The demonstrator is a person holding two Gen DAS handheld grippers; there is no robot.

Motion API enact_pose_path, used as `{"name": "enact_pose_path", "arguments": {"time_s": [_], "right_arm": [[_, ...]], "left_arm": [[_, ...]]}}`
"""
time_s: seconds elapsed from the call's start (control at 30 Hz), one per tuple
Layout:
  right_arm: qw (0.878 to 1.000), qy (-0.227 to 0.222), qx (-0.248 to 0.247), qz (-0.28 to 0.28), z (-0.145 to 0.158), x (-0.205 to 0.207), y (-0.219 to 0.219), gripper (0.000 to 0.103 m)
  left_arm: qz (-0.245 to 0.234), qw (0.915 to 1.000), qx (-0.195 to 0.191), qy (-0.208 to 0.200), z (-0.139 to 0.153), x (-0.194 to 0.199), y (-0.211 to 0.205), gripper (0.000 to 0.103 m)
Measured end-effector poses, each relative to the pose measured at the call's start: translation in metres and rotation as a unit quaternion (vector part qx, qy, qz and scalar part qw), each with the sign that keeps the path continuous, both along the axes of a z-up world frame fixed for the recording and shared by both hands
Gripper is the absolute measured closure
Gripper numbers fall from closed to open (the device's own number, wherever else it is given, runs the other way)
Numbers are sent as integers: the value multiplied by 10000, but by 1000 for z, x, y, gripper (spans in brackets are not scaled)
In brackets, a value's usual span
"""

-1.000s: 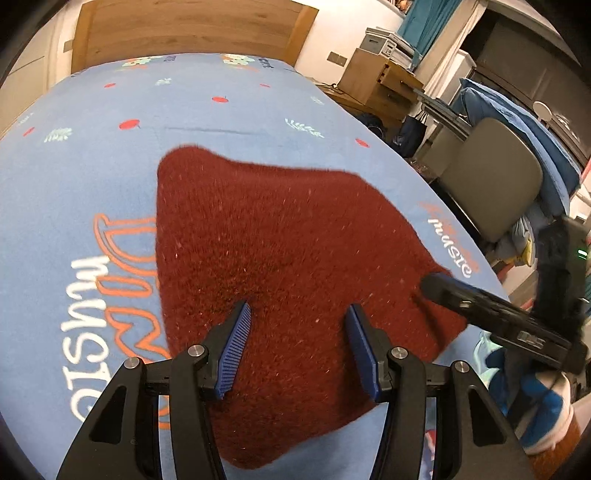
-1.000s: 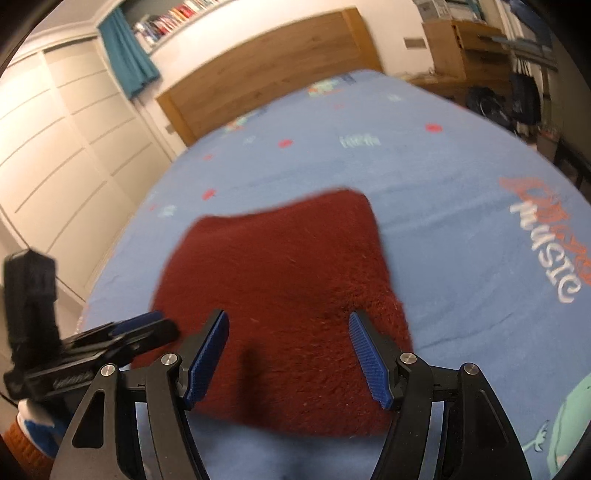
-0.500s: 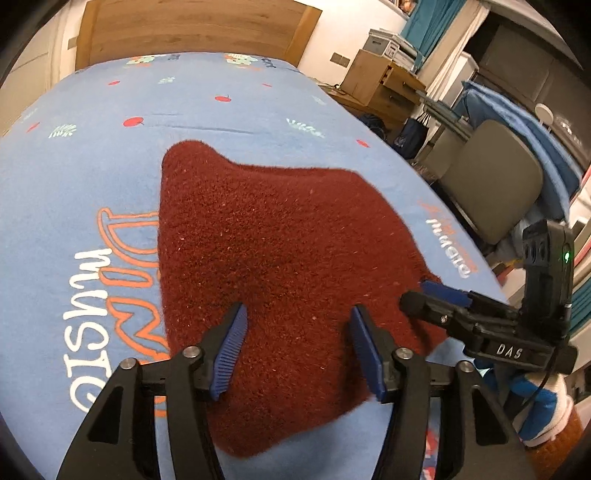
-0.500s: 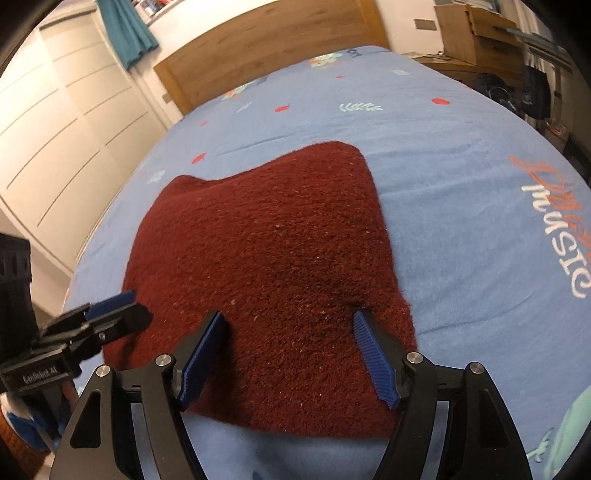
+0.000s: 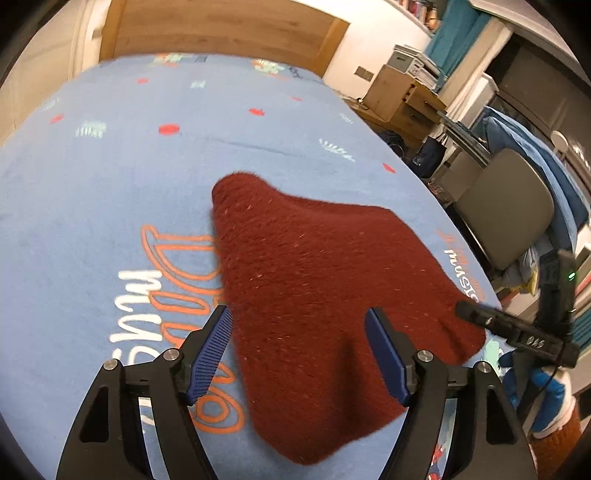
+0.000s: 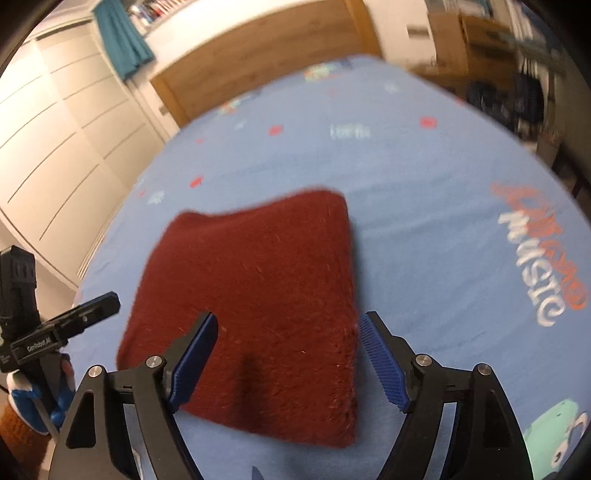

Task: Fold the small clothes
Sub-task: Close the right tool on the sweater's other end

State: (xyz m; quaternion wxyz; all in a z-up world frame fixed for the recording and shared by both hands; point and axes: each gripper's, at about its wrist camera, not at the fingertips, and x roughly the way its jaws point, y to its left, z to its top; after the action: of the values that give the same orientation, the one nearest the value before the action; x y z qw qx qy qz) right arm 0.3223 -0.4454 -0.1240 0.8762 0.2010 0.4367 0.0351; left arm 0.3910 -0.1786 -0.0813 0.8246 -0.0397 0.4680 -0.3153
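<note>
A dark red fuzzy knit garment (image 5: 317,280) lies folded flat on the blue printed bedspread (image 5: 110,177). My left gripper (image 5: 299,332) hovers over its near left part, jaws opening, nothing pinched between the blue pads. In the right wrist view the same garment (image 6: 258,295) sits as a rough square. My right gripper (image 6: 288,336) is above its near right edge, jaws opening and holding nothing. Each gripper shows at the edge of the other's view: the right one (image 5: 517,332) beside the garment's right corner, the left one (image 6: 62,328) off its left side.
A wooden headboard (image 5: 221,33) closes the far end of the bed. Right of the bed stand a grey chair (image 5: 506,206), wooden drawers (image 5: 399,96) and draped blue cloth. White wardrobe doors (image 6: 55,155) line the left side.
Both grippers' jaws have spread wider and both have drawn back and up from the garment. The garment lies still on the bedspread.
</note>
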Motion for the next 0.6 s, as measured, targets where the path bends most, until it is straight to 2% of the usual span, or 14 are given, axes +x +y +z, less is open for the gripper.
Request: {"name": "enact_pose_path", "arguments": {"time_s": [0.13,0.3,0.4,0.47,0.53,0.57,0.6], "right_arm": [[9976,420,526,145,-33,15,-6,21],[9917,594,1089,346,-58,26,-14,15],[9848,677,1516,507,-71,31,-17,15],[9806,657,1755,579,-79,33,-18,15],[9782,591,1901,593,-83,32,-19,15],[9765,561,1987,625,-84,31,-20,17],[9741,542,2086,683,-85,31,-21,23]], "left_arm": [[62,9993,-125,333,-19,13,4,34],[-81,9951,-590,786,-37,25,6,20],[-199,9881,-916,1217,-53,33,8,16],[-232,9816,-1219,1452,-61,37,11,16],[-268,9783,-1425,1482,-63,40,13,19],[-286,9759,-1532,1529,-64,42,14,25],[-293,9738,-1613,1575,-64,46,15,32]]}}
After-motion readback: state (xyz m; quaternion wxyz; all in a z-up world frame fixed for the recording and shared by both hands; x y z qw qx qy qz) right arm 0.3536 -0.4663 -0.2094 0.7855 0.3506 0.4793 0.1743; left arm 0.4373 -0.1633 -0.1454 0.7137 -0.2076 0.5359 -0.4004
